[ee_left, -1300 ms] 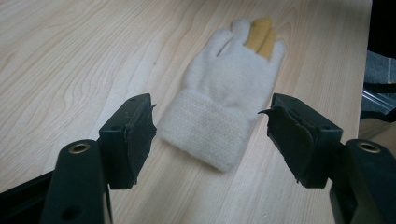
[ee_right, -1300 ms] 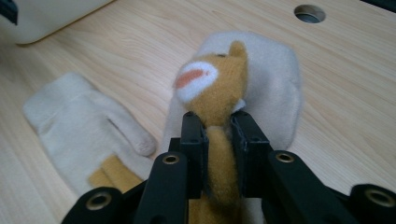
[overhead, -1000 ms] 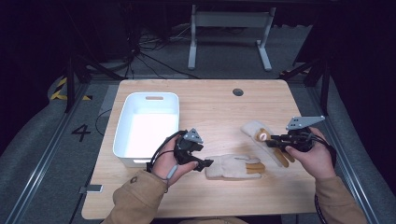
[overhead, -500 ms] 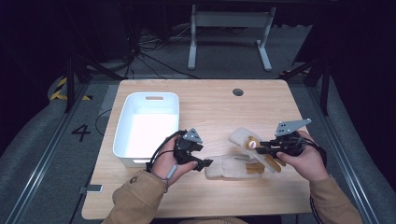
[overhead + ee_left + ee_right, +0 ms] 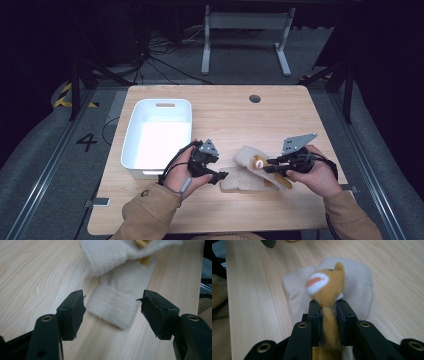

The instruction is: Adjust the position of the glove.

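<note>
1. Orange plush animal head with a white muzzle, seemingly sewn to a cream fleece sock: pinched by its narrow orange neck, at the near right part of the table, probably so that the soft piece can be lifted and steered without bunching.
2. Right hand-held gripper: narrowed down, both pads pressing the orange neck; seen from above lying low and pointing left across the table.
3. Second cream sock, flat, with a ribbed cuff: resting on the wood just under and beside the held one, cuff end turned toward the left hand; likely being paired or laid on top.
4. Left hand-held gripper: wide, one jaw either side of that cuff, pads clear of the fabric; placed, by the look of it, to pin or take the cuff.
5. White rectangular plastic bin: empty, just left of the left hand, perhaps the destination.
6. Light wooden table: bare beyond.
</note>
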A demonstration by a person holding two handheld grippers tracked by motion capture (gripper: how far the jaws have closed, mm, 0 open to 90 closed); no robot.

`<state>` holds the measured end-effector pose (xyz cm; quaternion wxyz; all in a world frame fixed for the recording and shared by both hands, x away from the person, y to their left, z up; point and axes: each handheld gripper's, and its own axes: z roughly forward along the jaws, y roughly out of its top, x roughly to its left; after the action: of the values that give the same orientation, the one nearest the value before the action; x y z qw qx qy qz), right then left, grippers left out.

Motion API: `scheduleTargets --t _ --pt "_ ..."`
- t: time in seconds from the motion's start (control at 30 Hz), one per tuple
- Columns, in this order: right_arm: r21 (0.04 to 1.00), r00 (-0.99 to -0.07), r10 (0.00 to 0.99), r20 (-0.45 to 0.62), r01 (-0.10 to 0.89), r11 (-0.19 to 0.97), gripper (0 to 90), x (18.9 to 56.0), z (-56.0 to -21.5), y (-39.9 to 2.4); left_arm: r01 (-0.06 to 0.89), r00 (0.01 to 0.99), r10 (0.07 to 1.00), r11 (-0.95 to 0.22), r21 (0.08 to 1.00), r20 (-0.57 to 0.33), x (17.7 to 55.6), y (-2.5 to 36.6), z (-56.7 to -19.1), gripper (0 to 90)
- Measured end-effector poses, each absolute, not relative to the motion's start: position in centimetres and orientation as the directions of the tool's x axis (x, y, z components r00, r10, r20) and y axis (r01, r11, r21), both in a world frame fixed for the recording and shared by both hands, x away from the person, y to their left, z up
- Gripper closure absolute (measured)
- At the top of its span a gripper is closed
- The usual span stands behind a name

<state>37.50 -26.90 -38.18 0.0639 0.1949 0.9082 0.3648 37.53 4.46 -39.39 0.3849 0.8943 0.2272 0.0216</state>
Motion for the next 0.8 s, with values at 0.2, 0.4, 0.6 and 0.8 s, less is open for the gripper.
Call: scheduleTargets --t 0.2,0.4,0.6,0.8 --pt "0.677 -0.949 0.315 0.017 0.242 0.695 75.6 37.1 -39.0 -25.4 0.407 0.889 0.433 -0.59 0.697 -0.152 37.5 4.5 -39.4 34.7" --pt "0.673 -0.964 0.267 0.017 0.208 0.709 75.2 37.0 -39.6 -24.7 0.411 0.889 0.431 -0.598 0.688 -0.156 37.5 4.3 -39.6 34.3" --pt "0.643 -0.974 0.228 -0.005 0.171 0.746 72.6 37.4 -41.4 -24.2 0.419 0.888 0.431 -0.609 0.674 -0.162 37.5 4.3 -39.9 33.5" --pt "0.638 -0.967 0.255 -0.02 0.184 0.748 59.9 37.6 -41.9 -24.3 0.43 0.887 0.427 -0.626 0.65 -0.175 37.5 4.1 -40.3 35.7"
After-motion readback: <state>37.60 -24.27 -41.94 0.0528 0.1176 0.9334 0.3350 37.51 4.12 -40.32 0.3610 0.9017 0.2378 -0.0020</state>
